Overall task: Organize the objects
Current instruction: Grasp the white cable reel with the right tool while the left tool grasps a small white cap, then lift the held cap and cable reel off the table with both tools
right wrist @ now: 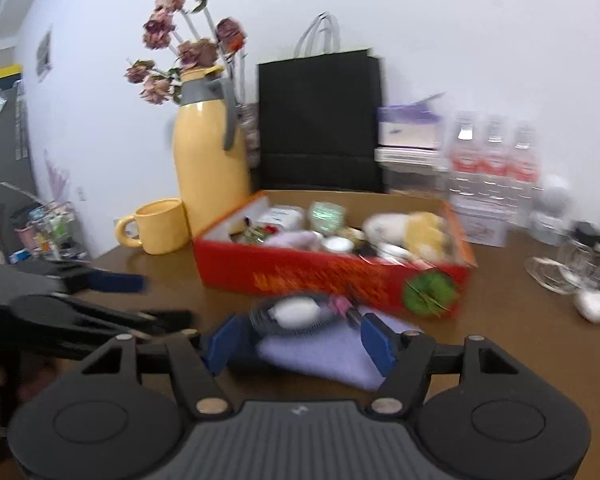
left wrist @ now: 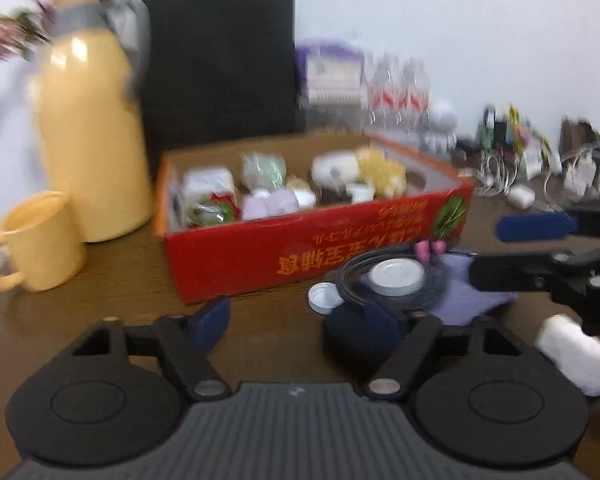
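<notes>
A red cardboard box (left wrist: 284,256) (right wrist: 300,272) on the brown table holds several small packets and soft items. In front of it a lilac cloth (right wrist: 324,356) (left wrist: 472,292) carries a coiled black cable (left wrist: 432,284) with a white round tin (left wrist: 396,276) (right wrist: 296,308) on top. My right gripper (right wrist: 300,344) (left wrist: 512,252) is open, and its blue pads straddle the cloth without clearly pressing it. My left gripper (left wrist: 296,320) (right wrist: 156,300) is open over bare table left of the coil. A dark blurred lump (left wrist: 356,332) sits by its right finger.
A yellow thermos (left wrist: 92,140) with dried flowers and a yellow mug (left wrist: 40,244) stand left of the box, with a black paper bag (left wrist: 220,64) behind it. A white cap (left wrist: 323,296) and a white roll (left wrist: 576,356) lie near the coil. Water bottles (right wrist: 496,164) and glassware (right wrist: 572,264) crowd the back right.
</notes>
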Demonstrator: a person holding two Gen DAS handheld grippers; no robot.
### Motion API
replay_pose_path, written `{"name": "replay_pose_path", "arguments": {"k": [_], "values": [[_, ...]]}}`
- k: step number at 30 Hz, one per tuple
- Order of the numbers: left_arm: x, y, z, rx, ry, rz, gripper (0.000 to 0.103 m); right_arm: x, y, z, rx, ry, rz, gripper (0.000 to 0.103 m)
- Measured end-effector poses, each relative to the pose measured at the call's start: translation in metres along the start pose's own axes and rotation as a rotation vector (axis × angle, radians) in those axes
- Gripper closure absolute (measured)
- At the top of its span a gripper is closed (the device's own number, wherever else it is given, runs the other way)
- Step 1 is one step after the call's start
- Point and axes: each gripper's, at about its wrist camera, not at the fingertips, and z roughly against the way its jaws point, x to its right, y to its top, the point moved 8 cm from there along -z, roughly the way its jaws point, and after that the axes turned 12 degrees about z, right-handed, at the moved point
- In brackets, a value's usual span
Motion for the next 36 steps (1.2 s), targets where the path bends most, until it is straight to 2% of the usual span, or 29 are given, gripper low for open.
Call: {"name": "replay_pose_path", "arguments": {"k": [2,4,6,8,10,13,15,18,21,23,26,28,32,36], "values": [[-0.004,0.003,-0.028,-0.053,-0.031,-0.016,0.042,0.003,0.009,-0.034,-0.022,0.018,-0.018,0.045],[-0.005,0.004,-0.045,-0.07,-0.049,-0.033,0.043,0.008,0.009,-0.061,-0.056,0.018,-0.034,0.054],[-0.005,0.003,-0.056,-0.074,-0.042,-0.051,0.045,0.011,-0.001,-0.077,-0.113,0.021,-0.046,0.059],[-0.002,-0.001,-0.06,-0.078,-0.069,-0.049,0.048,0.009,-0.013,-0.079,-0.128,0.042,-0.031,0.06],[0.005,-0.006,-0.062,-0.089,-0.107,-0.05,0.052,0.005,-0.02,-0.073,-0.119,0.027,0.021,0.063],[0.02,-0.011,-0.066,-0.062,-0.101,-0.118,0.058,0.008,-0.027,-0.062,-0.115,0.011,0.038,0.063],[0.026,-0.01,-0.067,-0.068,-0.118,-0.131,0.074,0.01,-0.027,-0.059,-0.111,0.003,0.035,0.064],[0.027,-0.011,-0.064,-0.074,-0.104,-0.148,0.074,0.011,-0.028,-0.057,-0.102,-0.013,0.029,0.065],[0.023,-0.012,-0.054,-0.063,-0.07,-0.166,0.074,0.01,-0.028,-0.057,-0.096,-0.027,0.026,0.065],[0.019,-0.005,-0.04,-0.021,-0.031,-0.172,0.074,0.008,-0.024,-0.048,-0.084,-0.052,0.024,0.065],[0.012,0.006,-0.002,0.037,-0.006,-0.099,0.074,0.008,-0.013,-0.019,-0.017,-0.084,0.028,0.065],[0.016,0.001,0.027,0.065,-0.026,-0.048,0.073,0.007,-0.01,0.007,0.027,-0.087,0.029,0.065],[0.036,-0.047,0.063,0.026,-0.035,0.009,0.073,0.004,-0.025,0.053,0.04,-0.07,0.005,0.065],[0.056,-0.095,0.088,-0.031,-0.05,0.09,0.073,-0.011,-0.065,0.071,-0.045,-0.044,-0.041,0.065]]}}
